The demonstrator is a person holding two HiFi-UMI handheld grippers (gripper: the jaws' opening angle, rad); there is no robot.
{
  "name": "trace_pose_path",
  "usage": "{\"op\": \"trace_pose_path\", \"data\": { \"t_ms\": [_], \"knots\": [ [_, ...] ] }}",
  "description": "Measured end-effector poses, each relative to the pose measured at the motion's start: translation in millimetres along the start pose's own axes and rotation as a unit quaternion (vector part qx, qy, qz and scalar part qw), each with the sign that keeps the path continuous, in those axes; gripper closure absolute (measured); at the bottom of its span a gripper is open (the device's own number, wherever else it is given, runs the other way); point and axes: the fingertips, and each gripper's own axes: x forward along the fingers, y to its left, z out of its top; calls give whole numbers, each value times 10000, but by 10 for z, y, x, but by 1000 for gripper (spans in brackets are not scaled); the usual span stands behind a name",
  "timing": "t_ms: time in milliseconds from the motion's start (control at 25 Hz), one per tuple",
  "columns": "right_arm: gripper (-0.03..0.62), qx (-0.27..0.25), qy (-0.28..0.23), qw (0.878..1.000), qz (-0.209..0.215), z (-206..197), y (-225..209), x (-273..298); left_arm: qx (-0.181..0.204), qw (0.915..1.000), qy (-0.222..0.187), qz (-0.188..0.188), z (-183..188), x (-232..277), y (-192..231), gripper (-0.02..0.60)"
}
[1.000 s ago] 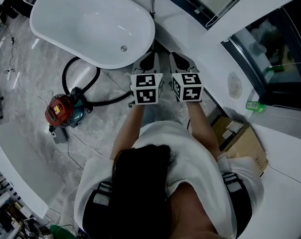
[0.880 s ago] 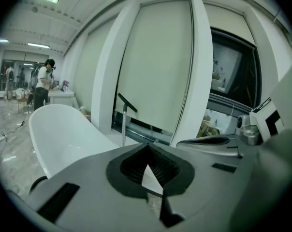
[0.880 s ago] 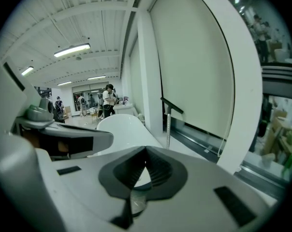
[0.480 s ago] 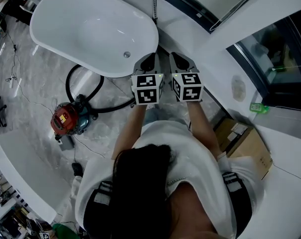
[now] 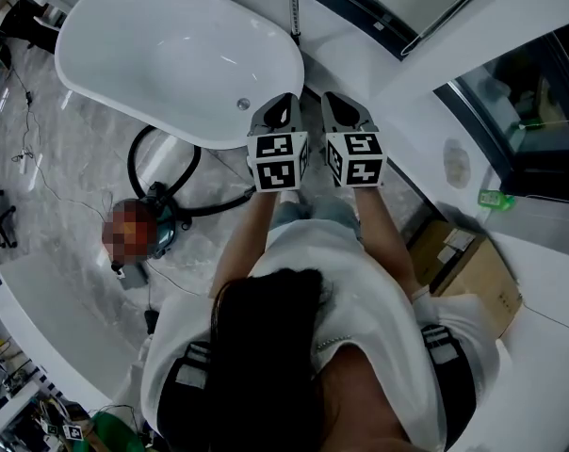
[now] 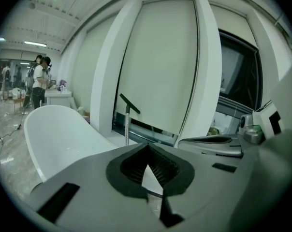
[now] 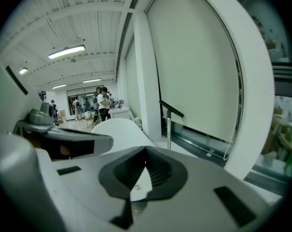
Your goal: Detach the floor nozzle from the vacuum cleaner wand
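The red canister vacuum cleaner sits on the marble floor to my left, partly under a mosaic patch. Its black hose loops beside the bathtub. No wand or floor nozzle shows in any view. My left gripper and right gripper are held side by side in front of me, level with the near end of the tub. Both are shut with nothing between the jaws, as the left gripper view and the right gripper view confirm. Neither touches the vacuum.
A white freestanding bathtub lies ahead on the left, with a tall floor tap behind it. A cardboard box and a green bottle sit at the right by the window. A white counter runs along the lower left. People stand far off.
Both grippers have moved forward together, nearer the tub's end, and stay shut. The vacuum cleaner now lies lower and closer in the head view.
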Motion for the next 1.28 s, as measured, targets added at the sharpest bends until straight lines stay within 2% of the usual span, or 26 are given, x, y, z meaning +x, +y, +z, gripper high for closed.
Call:
{"op": "trace_pose_path", "data": {
  "t_ms": [240, 480, 680, 840, 1280],
  "knots": [
    [579, -34, -40, 9999, -101, 50, -30, -11, -86, 9999, -48, -95, 49, 10, 23, 586],
    [579, -77, -40, 9996, -258, 27, -71, -34, 13, 9998, -184, -86, 89, -1, 22, 586],
    [579, -96, -94, 9994, -317, 73, -139, -20, -241, 9994, -142, -209, 93, 56, -8, 586],
    [579, -62, -167, 9991, -396, 115, -192, 3, -197, 9996, -126, -168, 80, 107, 31, 586],
    [579, -76, -125, 9997, -202, 192, -399, 362, -91, 9998, -167, -19, 217, 455, 71, 586]
  ]
}}
